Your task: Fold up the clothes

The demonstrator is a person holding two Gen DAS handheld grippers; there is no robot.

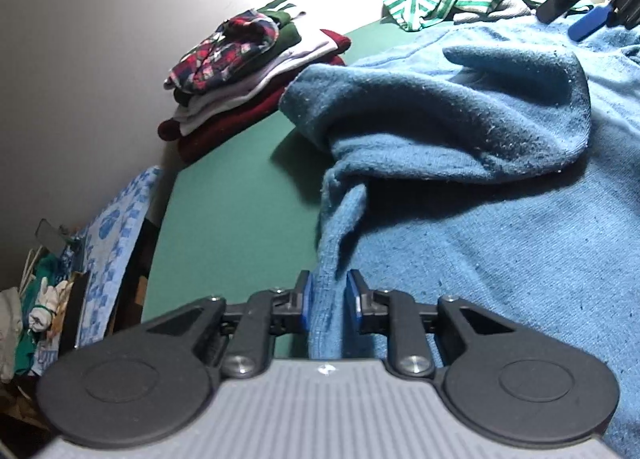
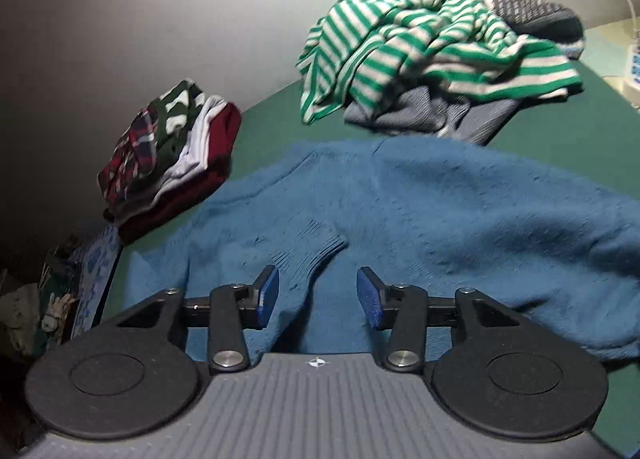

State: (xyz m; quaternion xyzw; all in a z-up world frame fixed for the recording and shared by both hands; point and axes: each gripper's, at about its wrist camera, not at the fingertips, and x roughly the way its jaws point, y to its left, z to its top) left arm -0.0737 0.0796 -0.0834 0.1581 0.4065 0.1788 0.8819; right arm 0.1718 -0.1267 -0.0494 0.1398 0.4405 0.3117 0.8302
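A blue knit sweater [image 1: 500,219] lies spread on the green table [image 1: 224,219], one sleeve [image 1: 460,107] folded back over its body. My left gripper [image 1: 329,297] is shut on the sweater's left edge; a ridge of fabric runs up between the blue pads [image 1: 306,301]. In the right wrist view the sweater [image 2: 440,211] fills the foreground. My right gripper [image 2: 318,295] is open and hovers over a ribbed sleeve cuff [image 2: 316,255], nothing held. That right gripper [image 1: 592,3] also shows at the top right of the left wrist view, over the sweater's far side.
A stack of folded clothes [image 2: 172,155], plaid on top and dark red at the bottom, sits at the table's back left by the wall. A crumpled green-striped garment [image 2: 420,43] lies on grey knitwear [image 2: 432,115] at the back right. Clutter and a blue patterned cloth [image 1: 116,243] sit past the left edge.
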